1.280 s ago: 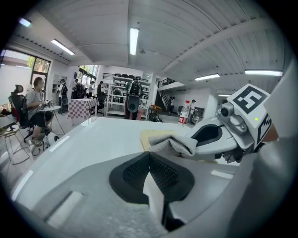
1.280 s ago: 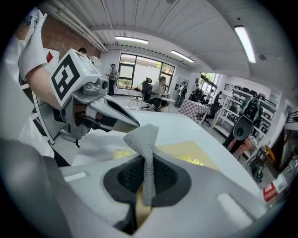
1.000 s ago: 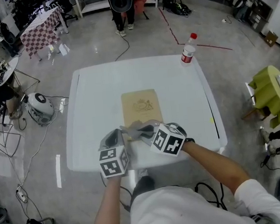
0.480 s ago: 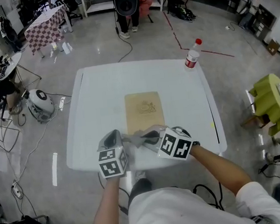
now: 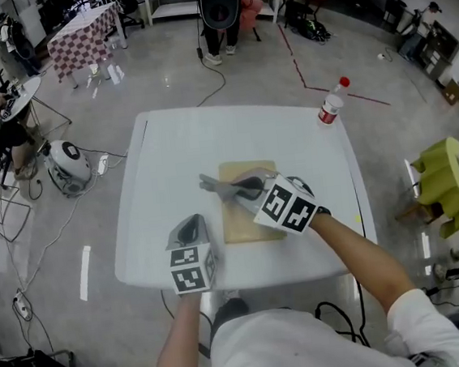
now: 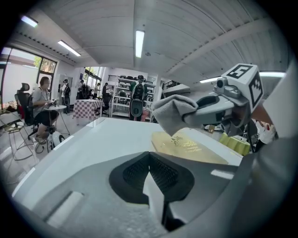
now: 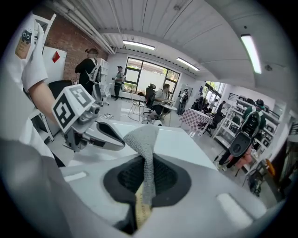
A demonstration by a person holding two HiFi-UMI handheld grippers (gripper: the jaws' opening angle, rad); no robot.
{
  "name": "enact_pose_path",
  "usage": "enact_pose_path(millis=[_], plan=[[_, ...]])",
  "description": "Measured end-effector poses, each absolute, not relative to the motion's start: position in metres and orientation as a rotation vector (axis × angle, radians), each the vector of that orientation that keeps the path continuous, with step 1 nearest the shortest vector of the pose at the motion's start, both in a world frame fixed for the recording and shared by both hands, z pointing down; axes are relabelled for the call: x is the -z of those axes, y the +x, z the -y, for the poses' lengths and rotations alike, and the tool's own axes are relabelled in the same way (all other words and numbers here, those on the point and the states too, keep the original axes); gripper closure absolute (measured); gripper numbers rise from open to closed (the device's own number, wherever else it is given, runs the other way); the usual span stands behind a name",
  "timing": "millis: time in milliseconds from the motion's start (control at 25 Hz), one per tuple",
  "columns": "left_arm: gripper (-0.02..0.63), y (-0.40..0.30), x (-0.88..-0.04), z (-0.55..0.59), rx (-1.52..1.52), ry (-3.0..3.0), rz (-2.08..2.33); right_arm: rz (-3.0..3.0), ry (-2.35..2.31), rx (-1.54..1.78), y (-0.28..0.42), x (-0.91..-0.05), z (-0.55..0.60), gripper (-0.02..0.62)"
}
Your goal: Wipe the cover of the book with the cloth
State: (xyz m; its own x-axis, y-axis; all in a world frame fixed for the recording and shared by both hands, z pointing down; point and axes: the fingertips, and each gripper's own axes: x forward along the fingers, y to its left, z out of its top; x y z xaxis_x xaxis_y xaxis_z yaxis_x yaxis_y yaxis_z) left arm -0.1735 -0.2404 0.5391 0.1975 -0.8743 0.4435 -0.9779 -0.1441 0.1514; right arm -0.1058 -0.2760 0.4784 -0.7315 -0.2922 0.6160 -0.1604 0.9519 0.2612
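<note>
Book (image 5: 240, 218) lies flat mid-frame on the white desk (image 5: 170, 160), tan cover up, long side running away from the person.
Right tongs (image 5: 245, 187) come in from lower right and sit over the book, clenched on the grey cloth (image 5: 220, 185). The right gripper view shows the cloth strip pinched between the pads, sticking up past the tips.
Cloth is bunched over the book's upper-left part and sticks out past its left edge. In the left gripper view it hangs just over the cover. Can't tell whether it touches.
Left tongs (image 5: 189, 223) are lower left of the book, over bare desk near the front edge, apart from both book and cloth. Jaws closed tip to tip, nothing between them.
Water bottle (image 5: 332, 107) with red cap stands at the desk's upper-right corner, well apart from the book.
</note>
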Motion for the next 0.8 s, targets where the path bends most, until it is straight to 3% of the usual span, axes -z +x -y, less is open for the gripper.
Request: enact_pose_path(millis=[800], plan=[[0.6, -0.207, -0.543, 0.258, -0.368, 2.08, 1.741, 2.133, 0.197, 0.321, -0.166, -0.554, 0.352, 0.578]])
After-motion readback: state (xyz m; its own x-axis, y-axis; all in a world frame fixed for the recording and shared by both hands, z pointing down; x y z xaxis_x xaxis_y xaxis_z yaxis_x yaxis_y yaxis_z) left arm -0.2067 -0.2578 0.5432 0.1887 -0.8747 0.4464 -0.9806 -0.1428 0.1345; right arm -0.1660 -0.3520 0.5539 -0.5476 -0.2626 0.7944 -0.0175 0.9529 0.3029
